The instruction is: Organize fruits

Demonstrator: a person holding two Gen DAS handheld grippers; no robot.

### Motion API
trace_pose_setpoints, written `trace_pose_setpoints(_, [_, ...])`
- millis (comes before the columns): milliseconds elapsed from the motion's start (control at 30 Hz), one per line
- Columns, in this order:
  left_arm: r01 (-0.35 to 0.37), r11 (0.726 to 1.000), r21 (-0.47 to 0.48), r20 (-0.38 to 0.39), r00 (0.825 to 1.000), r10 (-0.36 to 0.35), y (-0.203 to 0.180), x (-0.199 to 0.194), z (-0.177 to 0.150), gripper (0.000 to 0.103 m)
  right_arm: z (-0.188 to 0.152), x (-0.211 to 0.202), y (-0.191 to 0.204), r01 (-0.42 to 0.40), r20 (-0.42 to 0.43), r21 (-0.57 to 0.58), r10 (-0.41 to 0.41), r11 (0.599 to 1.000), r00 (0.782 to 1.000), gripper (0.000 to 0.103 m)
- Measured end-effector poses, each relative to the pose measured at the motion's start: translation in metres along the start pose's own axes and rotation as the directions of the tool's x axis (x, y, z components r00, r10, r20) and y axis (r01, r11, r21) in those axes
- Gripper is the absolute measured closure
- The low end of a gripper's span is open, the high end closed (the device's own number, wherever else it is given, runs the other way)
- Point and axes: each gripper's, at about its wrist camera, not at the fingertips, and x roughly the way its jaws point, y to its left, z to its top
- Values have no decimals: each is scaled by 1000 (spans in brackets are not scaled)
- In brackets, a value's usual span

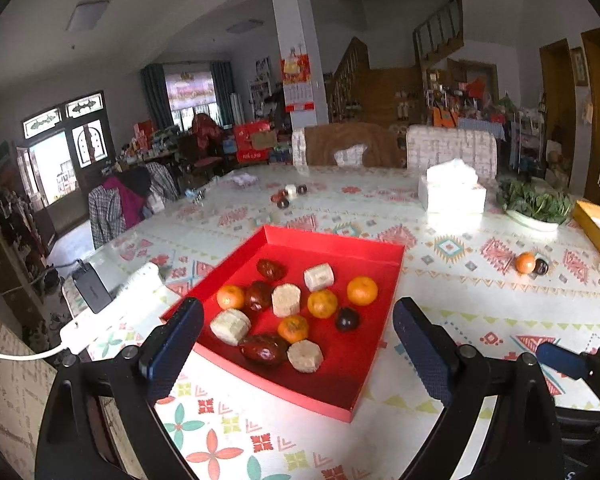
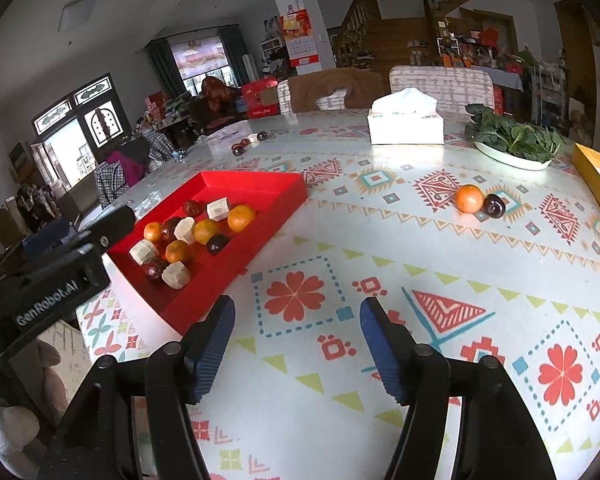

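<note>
With both tongs standing wide and empty, the right tongs (image 2: 296,344) are hovering over bare table (image 2: 380,240) while the loose orange (image 2: 469,198) and dark plum (image 2: 494,205) are waiting at one o'clock, needing a reach and carry to the red tray (image 2: 268,196) at ten o'clock, which the left tongs (image 1: 296,348) are facing.

The left gripper (image 1: 296,344) is held with jaws spread wide and nothing between them. The right gripper (image 2: 298,344) is likewise held parted and empty, angled downward.
</note>
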Motion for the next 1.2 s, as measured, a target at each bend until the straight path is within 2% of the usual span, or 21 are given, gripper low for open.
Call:
trace_pose_setpoints(133, [-58, 998, -2, 119, 991, 57, 7, -28, 3, 6, -2, -8, 7, 2, 12, -6, -2, 1000, 1000, 33])
trace_pose_setpoints(167, [-72, 997, -10, 160, 984, 73, 9, -36, 4, 0, -3, -10, 9, 2, 16, -10, -2, 1000, 1000, 32])
trace_pose_setpoints(267, [-93, 994, -62, 260, 960, 106, 21, -58, 7, 0, -4, -16, 16, 2, 29, -23, -1, 1000, 1000, 30])
trace_pose_setpoints(367, [-134, 985, -111, 306, 938, 162, 31, -68, 7, 0, -6, -20, 22, 2, 39, -40, 0, 999, 999, 30])
trace_pose_setpoints(433, [-153, 980, -130, 316, 930, 187, 35, -68, 6, 0, -7, -21, 25, -5, 44, -48, 7, 999, 999, 29])
trace_pose_setpoints(500, [-163, 977, -137, 298, 934, 198, 38, -64, 6, 0, -8, -21, 28, -11, 46, -55, 14, 998, 999, 29])
trace_pose_setpoints(567, [-142, 982, -128, 263, 949, 172, 42, -55, 7, 0, -7, -19, 31, -16, 44, -63, 18, 998, 999, 27])
trace_pose_setpoints(700, [-123, 982, -142, 207, 966, 151, 48, -41, 4, 0, -9, -9, 38, -32, 27, -80, 35, 996, 999, 26])
trace_pose_setpoints(867, [-65, 983, -170, 73, 994, 79, 54, -8, -7, 0, -12, 12, 46, -32, -27, -113, 29, 993, 999, 26])
trace_pose_setpoints(1000, [-46, 981, -186, -9, 999, 45, 56, 15, -12, 0, -12, 23, 51, -27, -47, -127, 21, 991, 999, 26])
trace_pose_setpoints(1200, [-38, 980, -197, -39, 999, 31, 63, 30, -16, 0, -10, 34, 58, -14, -58, -137, 6, 990, 998, 26])
